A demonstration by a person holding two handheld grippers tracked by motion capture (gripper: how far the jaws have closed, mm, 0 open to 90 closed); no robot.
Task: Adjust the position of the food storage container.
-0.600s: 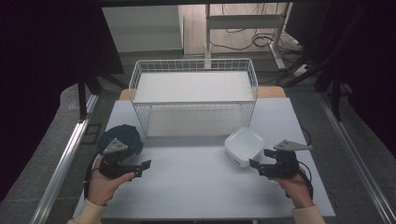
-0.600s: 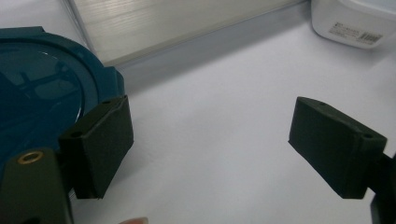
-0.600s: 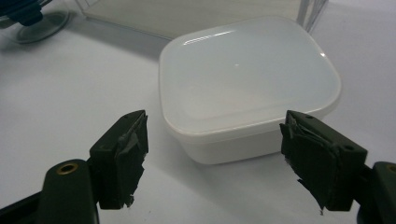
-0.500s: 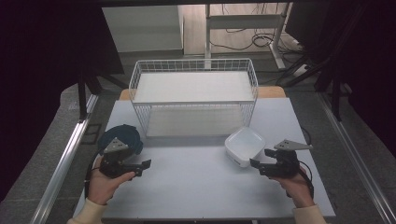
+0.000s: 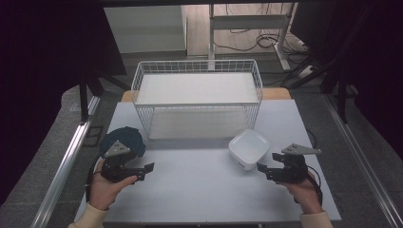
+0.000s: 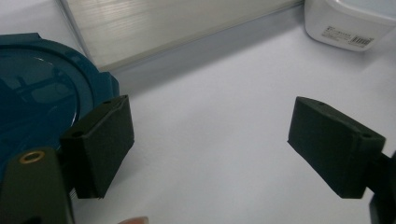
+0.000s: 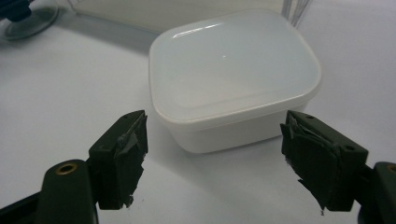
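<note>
From my station I find one label: a small white sticker on the side wall of the white tub, in the left gripper view. It carries a line of fine print and what looks like a barcode toward its right end, but the print is too small and soft for me to read any word or number. I can read nothing else, neither on the tub nor around it.
</note>
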